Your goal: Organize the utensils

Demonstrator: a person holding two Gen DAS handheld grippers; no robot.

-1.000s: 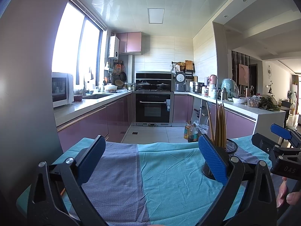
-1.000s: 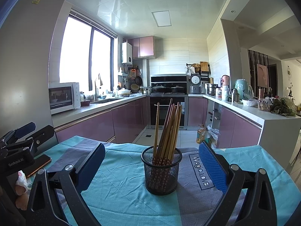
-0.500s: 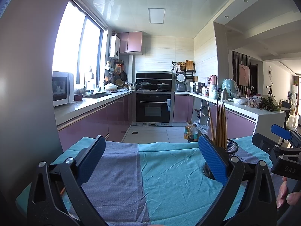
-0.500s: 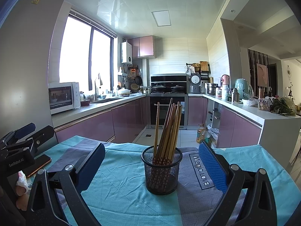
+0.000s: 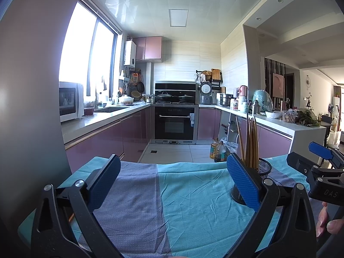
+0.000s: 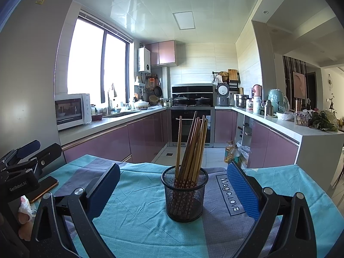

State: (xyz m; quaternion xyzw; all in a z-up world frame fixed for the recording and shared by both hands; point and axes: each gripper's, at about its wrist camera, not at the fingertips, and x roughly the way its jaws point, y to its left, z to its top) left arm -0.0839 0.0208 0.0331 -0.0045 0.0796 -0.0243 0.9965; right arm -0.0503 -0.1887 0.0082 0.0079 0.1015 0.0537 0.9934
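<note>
In the right wrist view, the left tongs (image 6: 20, 157) show at the left edge of the frame, held above the worktop (image 6: 137, 195) with its turquoise and purple cloth. A dark phone (image 6: 44, 188) lies on the cloth just below them. In the left wrist view these left tongs (image 5: 172, 182) are spread wide, with only cloth between the blue pads.

In the centre of the right wrist frame stands a black mesh holder (image 6: 184, 195), upright on the cloth. The brown chopsticks (image 6: 192, 146) stand inside it, leaning a little to the right, except one that stands apart on the left. The right tongs (image 6: 172, 188) are also spread wide, one pad on each side of the holder, and they do not touch it. Right of the holder the cloth carries the printed words "Magic.LOVE" (image 6: 230, 193).
</note>
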